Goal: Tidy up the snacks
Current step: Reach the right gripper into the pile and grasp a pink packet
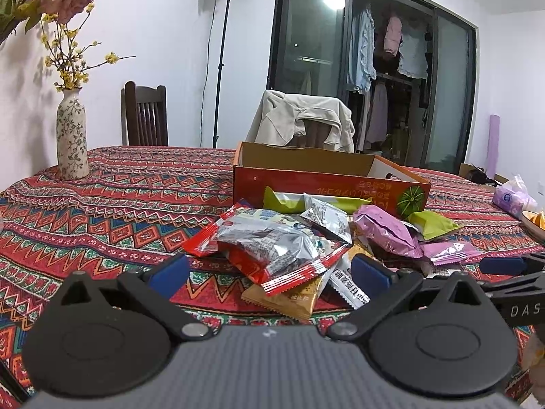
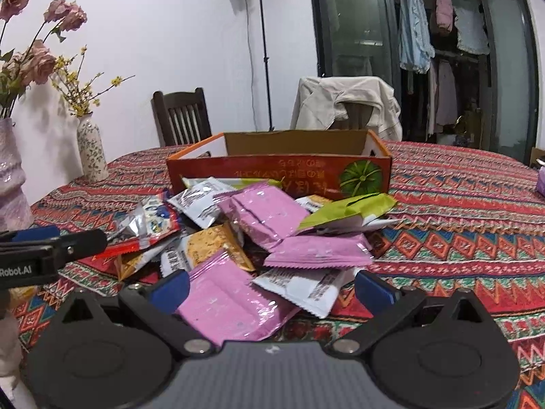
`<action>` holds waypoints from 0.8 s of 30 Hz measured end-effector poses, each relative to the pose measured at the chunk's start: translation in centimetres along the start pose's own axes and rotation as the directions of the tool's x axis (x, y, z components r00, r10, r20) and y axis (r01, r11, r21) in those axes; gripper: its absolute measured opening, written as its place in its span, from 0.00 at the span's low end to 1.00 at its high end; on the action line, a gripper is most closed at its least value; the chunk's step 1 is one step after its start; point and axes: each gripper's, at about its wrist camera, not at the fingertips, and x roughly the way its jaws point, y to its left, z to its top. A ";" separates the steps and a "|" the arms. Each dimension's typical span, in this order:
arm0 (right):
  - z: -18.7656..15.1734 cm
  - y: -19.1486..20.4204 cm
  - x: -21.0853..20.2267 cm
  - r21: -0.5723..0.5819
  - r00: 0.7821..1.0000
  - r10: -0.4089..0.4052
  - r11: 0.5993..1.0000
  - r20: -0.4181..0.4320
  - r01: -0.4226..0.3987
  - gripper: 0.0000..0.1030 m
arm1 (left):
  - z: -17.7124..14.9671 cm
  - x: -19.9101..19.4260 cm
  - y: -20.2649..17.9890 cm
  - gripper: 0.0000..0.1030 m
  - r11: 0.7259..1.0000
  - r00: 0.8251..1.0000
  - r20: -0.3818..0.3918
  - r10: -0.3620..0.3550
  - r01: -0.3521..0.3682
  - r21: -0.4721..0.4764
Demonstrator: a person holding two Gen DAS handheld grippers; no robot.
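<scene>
Both claws hang spread and empty over the snack pile [image 2: 272, 231] just before the cardboard box [image 2: 279, 167]: left claw [image 1: 269, 272], right claw [image 2: 272, 288]. Sorting seems unstarted; next, pinch one packet.

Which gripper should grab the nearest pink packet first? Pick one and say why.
Right. The right gripper has open jaws on either side of the pink packet. The left gripper faces the red packet instead.
</scene>
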 end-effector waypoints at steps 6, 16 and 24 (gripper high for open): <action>-0.1 1.5 0.0 -0.048 0.999 0.034 0.998 -0.014 -0.035 1.00 | -0.1 0.0 0.5 1.00 1.000 1.000 -0.008 0.010 -0.010 -0.014; -0.6 3.4 0.4 -0.119 0.997 0.048 0.991 -0.067 -0.055 0.86 | -0.4 -0.2 1.3 1.00 0.999 1.000 -0.020 0.020 -0.021 -0.038; -1.1 2.9 0.0 -0.115 0.996 -0.002 0.993 -0.093 -0.009 0.86 | -0.6 -0.4 2.0 1.00 0.998 0.999 -0.026 0.021 -0.022 -0.052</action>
